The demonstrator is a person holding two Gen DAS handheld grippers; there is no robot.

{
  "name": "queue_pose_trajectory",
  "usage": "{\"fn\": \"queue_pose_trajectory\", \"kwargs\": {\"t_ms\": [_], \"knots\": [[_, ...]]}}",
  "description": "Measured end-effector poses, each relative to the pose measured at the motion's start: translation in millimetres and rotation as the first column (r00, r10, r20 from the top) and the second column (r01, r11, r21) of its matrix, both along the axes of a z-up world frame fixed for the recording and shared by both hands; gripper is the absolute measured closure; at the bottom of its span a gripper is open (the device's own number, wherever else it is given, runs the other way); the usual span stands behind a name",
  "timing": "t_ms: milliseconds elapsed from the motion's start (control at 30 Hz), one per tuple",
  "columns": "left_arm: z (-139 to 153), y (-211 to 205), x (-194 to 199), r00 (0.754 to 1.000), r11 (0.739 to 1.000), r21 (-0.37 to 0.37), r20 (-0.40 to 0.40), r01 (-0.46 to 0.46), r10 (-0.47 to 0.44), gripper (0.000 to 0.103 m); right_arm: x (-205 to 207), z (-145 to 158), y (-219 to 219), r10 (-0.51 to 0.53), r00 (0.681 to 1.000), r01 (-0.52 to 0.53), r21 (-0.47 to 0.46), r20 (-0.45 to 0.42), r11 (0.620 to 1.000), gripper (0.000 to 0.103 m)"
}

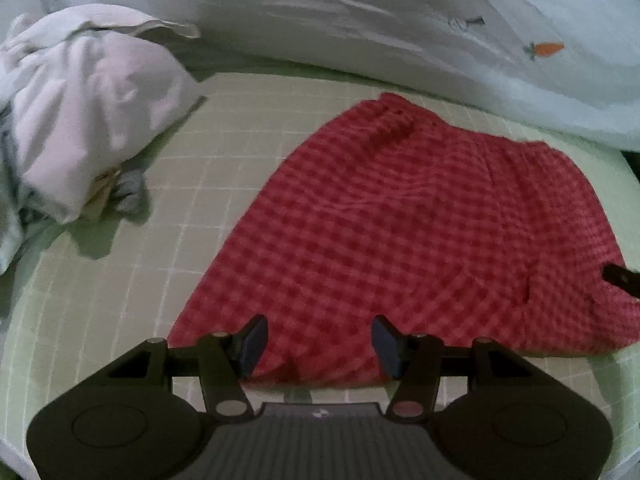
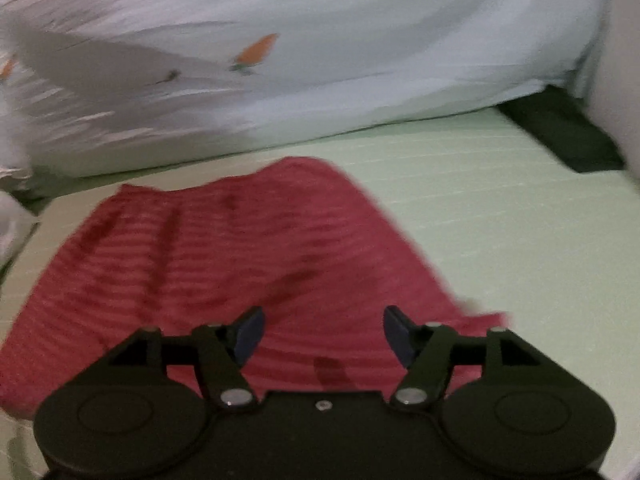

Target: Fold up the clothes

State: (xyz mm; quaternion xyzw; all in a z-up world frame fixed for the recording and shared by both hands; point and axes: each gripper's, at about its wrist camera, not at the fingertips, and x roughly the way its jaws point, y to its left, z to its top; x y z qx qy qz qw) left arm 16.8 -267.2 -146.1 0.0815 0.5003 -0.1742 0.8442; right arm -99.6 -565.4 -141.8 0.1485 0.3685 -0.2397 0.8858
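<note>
Both the left gripper (image 1: 319, 340) and the right gripper (image 2: 323, 334) hang with jaws spread wide and empty over the near edge of the red checked cloth (image 1: 404, 236), spread flat on the green gridded mat (image 1: 120, 280), a white clothes pile (image 1: 80, 120) to its left.

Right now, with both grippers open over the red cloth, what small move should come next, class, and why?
Probably lower both grippers to the near hem and pinch it. The left gripper and right gripper are open and hold nothing, and the red cloth lies spread flat on the green mat, unfolded.
</note>
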Motion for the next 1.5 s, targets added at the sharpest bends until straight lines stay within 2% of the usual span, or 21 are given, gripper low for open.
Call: {"fn": "queue_pose_trajectory", "kwargs": {"t_ms": [167, 333, 433, 500, 600, 667, 833, 967, 1167, 1233, 1300, 1367, 1500], "knots": [[-13.3, -8.0, 13.4, 0.996, 0.996, 0.035, -0.028, 0.083, -0.082, 0.045, 40.5, -12.3, 23.7, 0.006, 1.000, -0.005, 0.061, -0.028, 0.998, 0.035], [-18.5, -3.4, 25.1, 0.993, 0.993, 0.042, -0.047, 0.107, -0.105, 0.045, 67.7, -23.4, 43.7, 0.016, 0.998, -0.010, 0.114, -0.053, 0.993, 0.034], [-14.9, 2.5, 26.9, 0.994, 0.994, 0.031, -0.036, 0.101, -0.100, 0.045, 75.8, -32.1, 53.2, 0.008, 0.994, 0.003, 0.103, -0.113, 0.995, 0.038], [-12.1, 6.8, 24.8, 0.995, 0.996, 0.017, -0.031, 0.091, -0.091, 0.045, 73.6, -35.8, 56.1, -0.002, 0.991, 0.015, 0.093, -0.137, 0.996, 0.073], [-9.6, 15.1, 19.3, 0.997, 0.998, 0.004, -0.030, 0.070, -0.070, 0.044, 62.8, -34.7, 57.8, -0.018, 0.992, 0.030, 0.095, -0.122, 0.995, 0.098], [-8.6, 21.1, 12.5, 0.998, 0.998, 0.001, -0.036, 0.057, -0.057, 0.044, 51.1, -28.0, 65.3, -0.011, 0.994, 0.019, 0.070, -0.112, 0.997, 0.100], [-6.6, 30.7, -4.9, 0.998, 0.999, -0.010, -0.056, 0.036, -0.036, 0.044, 17.4, -11.6, 86.4, 0.000, 0.995, 0.002, 0.021, -0.101, 1.000, 0.100], [-4.2, 36.0, -18.0, 0.997, 0.999, 0.006, -0.057, 0.052, -0.052, 0.044, -13.3, -13.1, 98.6, -0.017, 0.992, 0.027, 0.070, -0.128, 0.997, 0.100], [-8.6, 36.8, -25.8, 0.996, 0.998, 0.027, -0.070, 0.050, -0.048, 0.043, -35.2, -20.7, 108.3, 0.009, 0.985, 0.010, 0.105, -0.175, 0.994, 0.098], [-8.5, 32.4, -26.8, 0.997, 0.999, 0.021, -0.074, 0.034, -0.032, 0.043, -37.8, -17.8, 105.8, 0.007, 0.986, 0.012, 0.110, -0.168, 0.994, 0.091], [-7.1, 26.8, -26.7, 0.997, 1.000, 0.011, -0.073, 0.019, -0.018, 0.043, -38.9, -10.9, 99.1, -0.002, 0.990, 0.018, 0.107, -0.142, 0.994, 0.072], [-4.0, 16.5, -28.1, 0.998, 1.000, 0.000, -0.056, 0.011, -0.011, 0.043, -40.6, -2.2, 90.1, -0.016, 0.994, 0.027, 0.104, -0.104, 0.994, 0.065], [-4.6, -8.7, -29.2, 0.999, 1.000, -0.015, -0.030, 0.018, -0.018, 0.039, -40.8, 4.4, 68.5, -0.033, 0.997, 0.040, 0.100, -0.064, 0.994, 0.057]]}}
